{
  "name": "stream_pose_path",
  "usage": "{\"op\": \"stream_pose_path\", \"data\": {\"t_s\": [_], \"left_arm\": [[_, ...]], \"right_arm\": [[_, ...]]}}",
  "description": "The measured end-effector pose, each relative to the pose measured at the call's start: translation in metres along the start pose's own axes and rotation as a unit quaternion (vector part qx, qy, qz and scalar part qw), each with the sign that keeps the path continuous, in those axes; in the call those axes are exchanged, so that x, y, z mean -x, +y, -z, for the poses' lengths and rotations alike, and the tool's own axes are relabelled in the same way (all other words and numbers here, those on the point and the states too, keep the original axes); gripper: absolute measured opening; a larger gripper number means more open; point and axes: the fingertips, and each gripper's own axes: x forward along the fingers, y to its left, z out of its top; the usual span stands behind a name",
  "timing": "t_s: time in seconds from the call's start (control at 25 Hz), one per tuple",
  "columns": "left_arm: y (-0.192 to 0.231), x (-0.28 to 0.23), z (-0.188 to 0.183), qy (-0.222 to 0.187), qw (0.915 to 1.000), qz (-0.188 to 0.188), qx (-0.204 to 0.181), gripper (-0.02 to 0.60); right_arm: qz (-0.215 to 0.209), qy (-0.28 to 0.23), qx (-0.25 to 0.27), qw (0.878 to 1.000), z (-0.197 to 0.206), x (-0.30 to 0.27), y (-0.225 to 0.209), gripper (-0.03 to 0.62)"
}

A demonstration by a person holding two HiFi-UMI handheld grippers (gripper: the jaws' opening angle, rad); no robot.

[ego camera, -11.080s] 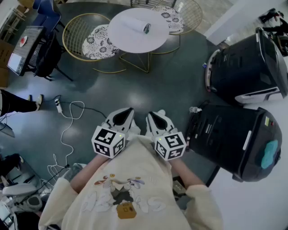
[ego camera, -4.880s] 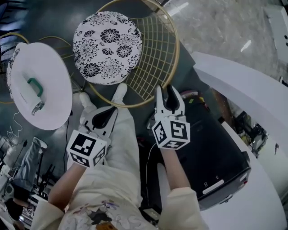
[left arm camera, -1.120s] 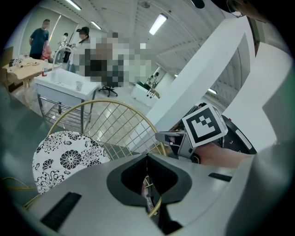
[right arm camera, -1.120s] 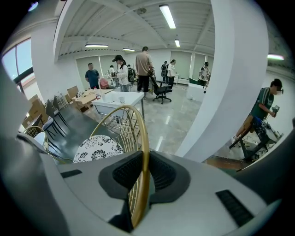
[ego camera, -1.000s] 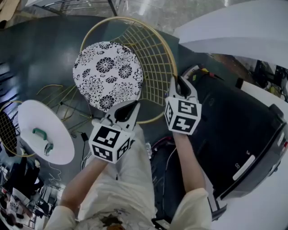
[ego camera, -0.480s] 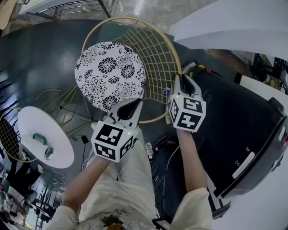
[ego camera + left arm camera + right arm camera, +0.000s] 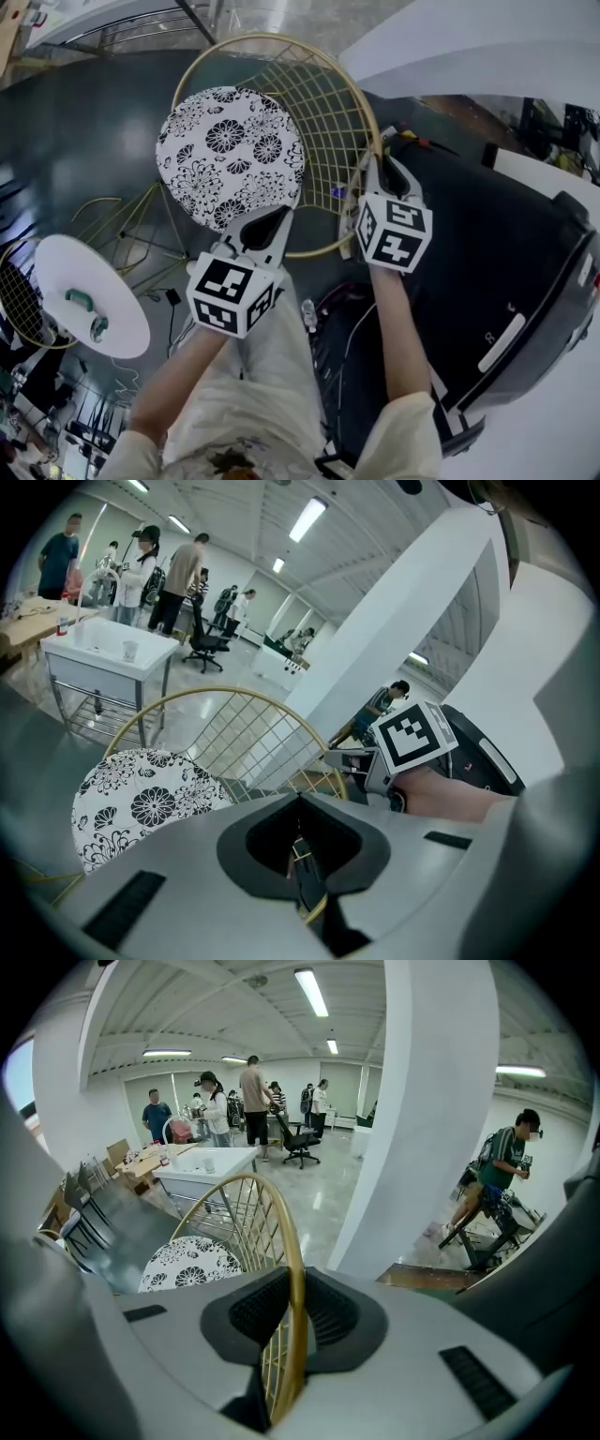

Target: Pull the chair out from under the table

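Note:
The chair has a round gold wire back [image 7: 328, 103] and a black-and-white floral cushion [image 7: 230, 150]. It stands apart from the white round table [image 7: 56, 272] at the lower left. My left gripper [image 7: 272, 218] sits over the near part of the gold rim. In the left gripper view its jaws [image 7: 300, 803] meet, with the rim crossing low between them. My right gripper [image 7: 380, 171] is shut on the rim's right side. The gold rim [image 7: 298, 1269] runs straight between its ribbed pads in the right gripper view.
A big black machine [image 7: 506, 281] stands close on the right, behind my right arm. A white curved wall [image 7: 487, 47] lies beyond it. Cables [image 7: 323, 319] trail on the dark floor by my legs. A green-handled tool [image 7: 80, 300] lies on the table. People [image 7: 253, 1101] stand far off.
Little differs. Both grippers keep their places on the gold rim. The chair and the right gripper have edged slightly right in the head view, and the table sits a touch lower left.

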Motion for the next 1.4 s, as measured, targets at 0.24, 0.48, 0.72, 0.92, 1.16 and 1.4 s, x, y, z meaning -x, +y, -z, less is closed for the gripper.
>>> {"op": "stream_pose_path", "data": {"t_s": [0.24,0.48,0.72,0.92,1.16,1.4], "left_arm": [[0.005,0.011,0.002,0.0,0.9999,0.01,-0.005,0.008],[0.015,0.023,0.008,-0.002,0.9999,0.014,-0.002,0.009],[0.015,0.034,0.006,-0.01,0.9998,0.018,0.002,0.008],[0.012,0.045,0.006,-0.014,0.9998,0.015,0.0,0.008],[0.012,0.072,0.004,-0.021,0.9998,0.003,-0.002,0.009],[0.019,0.105,-0.009,-0.04,0.9991,-0.012,-0.001,0.009]], "right_arm": [[0.024,-0.003,-0.015,1.0,0.002,0.004,-0.001,0.058],[0.044,0.002,-0.028,0.999,0.008,0.007,0.001,0.06],[0.038,0.002,-0.03,0.999,0.009,0.005,0.004,0.06],[0.062,-0.004,-0.027,0.998,0.007,0.02,0.003,0.06],[0.058,-0.023,-0.043,0.997,0.007,0.049,0.021,0.058],[0.041,-0.032,-0.049,0.997,0.0,0.076,0.055,0.02]]}}
